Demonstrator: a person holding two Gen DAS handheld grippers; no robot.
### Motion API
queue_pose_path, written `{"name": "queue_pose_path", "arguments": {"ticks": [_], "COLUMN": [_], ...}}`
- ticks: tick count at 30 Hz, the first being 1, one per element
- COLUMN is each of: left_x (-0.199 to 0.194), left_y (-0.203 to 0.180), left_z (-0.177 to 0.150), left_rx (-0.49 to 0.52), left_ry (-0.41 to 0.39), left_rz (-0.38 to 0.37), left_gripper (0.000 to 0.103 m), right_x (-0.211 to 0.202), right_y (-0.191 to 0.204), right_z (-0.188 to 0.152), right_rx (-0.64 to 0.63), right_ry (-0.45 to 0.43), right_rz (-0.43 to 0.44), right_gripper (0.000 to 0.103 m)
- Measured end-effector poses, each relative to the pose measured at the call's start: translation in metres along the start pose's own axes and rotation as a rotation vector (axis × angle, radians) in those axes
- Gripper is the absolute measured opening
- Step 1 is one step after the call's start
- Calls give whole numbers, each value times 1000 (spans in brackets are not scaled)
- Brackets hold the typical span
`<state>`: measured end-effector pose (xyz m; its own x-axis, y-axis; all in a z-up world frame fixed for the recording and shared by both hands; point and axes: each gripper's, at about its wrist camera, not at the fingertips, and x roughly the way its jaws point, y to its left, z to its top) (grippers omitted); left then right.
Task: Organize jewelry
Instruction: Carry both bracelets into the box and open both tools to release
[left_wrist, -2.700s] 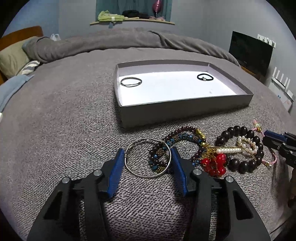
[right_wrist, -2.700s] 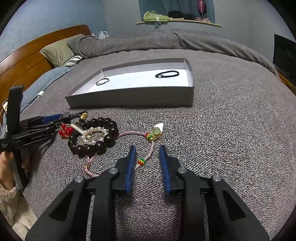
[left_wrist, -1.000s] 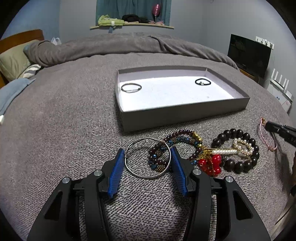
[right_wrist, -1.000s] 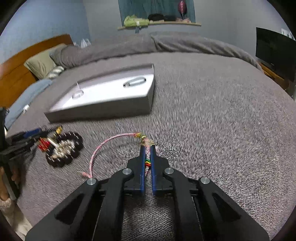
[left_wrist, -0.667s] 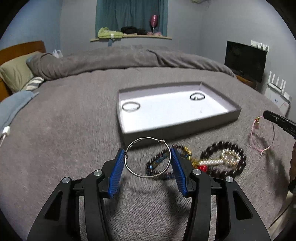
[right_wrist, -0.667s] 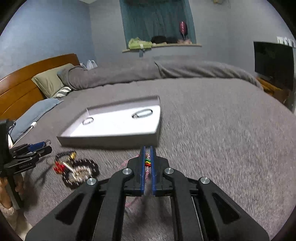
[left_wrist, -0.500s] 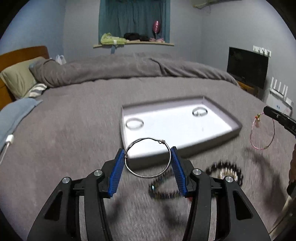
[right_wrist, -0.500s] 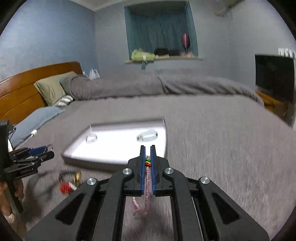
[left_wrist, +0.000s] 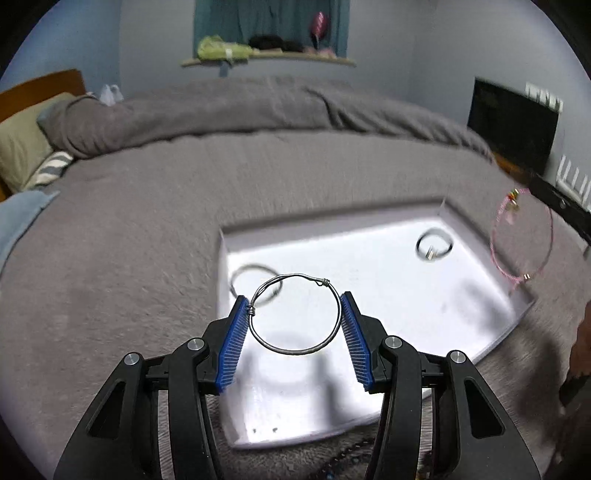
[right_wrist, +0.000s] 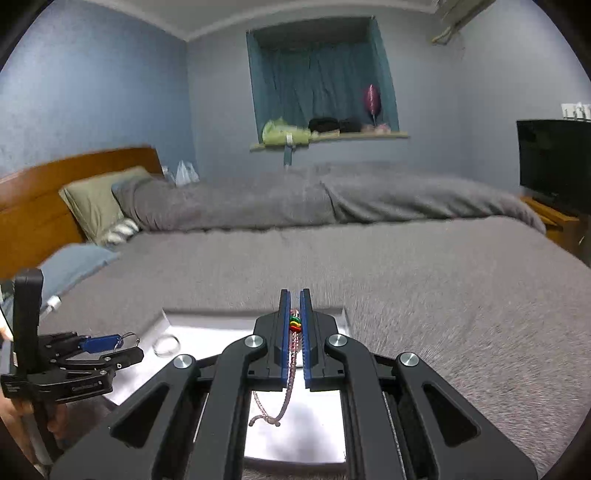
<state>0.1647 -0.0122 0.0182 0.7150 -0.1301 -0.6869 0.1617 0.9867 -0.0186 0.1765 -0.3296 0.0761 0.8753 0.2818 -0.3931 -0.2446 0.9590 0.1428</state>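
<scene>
Both lifted off the bedspread and now over the tray (left_wrist: 517, 306): left gripper (left_wrist: 295, 325) clamping the wire bangle (left_wrist: 295, 314), right gripper (right_wrist: 294, 332) pinching the pink cord bracelet (right_wrist: 291, 354), ready for placing.

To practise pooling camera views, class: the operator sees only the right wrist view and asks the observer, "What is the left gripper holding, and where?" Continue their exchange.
Observer: The left gripper clamps a wire bangle across its width, above the tray's near left part.
Operator: How many pieces lie in the tray? I see one.
Observer: Two: a left band and a right band.
Operator: Where does my cord hang?
Observer: From the right gripper, the cord loops down in line with the tray's right wall.
</scene>
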Motion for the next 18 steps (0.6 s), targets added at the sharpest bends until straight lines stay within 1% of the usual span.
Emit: {"name": "queue_pose_path", "arguments": {"ticks": [3,5,8,12,18], "left_x": [18,20,17,17,21], "left_y": [3,6,4,3,2], "left_z": [-9,-12,-16,-19,-22], "left_rx": [33,34,59,74,104], "left_ry": [69,87,90,99,125], "left_rz": [-3,-23,-26,-23,-3], "left_gripper": [52,52,52,52,52], "right_x": [20,26,26,26,25], "right_y": [-5,-5,0,9,4], "right_z": [-13,-20,-28,-41,-54], "right_rx": [-2,0,-27,-93,-95], "right_ry": [91,137,174,227,284], "right_rz": [9,23,35,12,8], "right_gripper": [5,5,5,5,5]}}
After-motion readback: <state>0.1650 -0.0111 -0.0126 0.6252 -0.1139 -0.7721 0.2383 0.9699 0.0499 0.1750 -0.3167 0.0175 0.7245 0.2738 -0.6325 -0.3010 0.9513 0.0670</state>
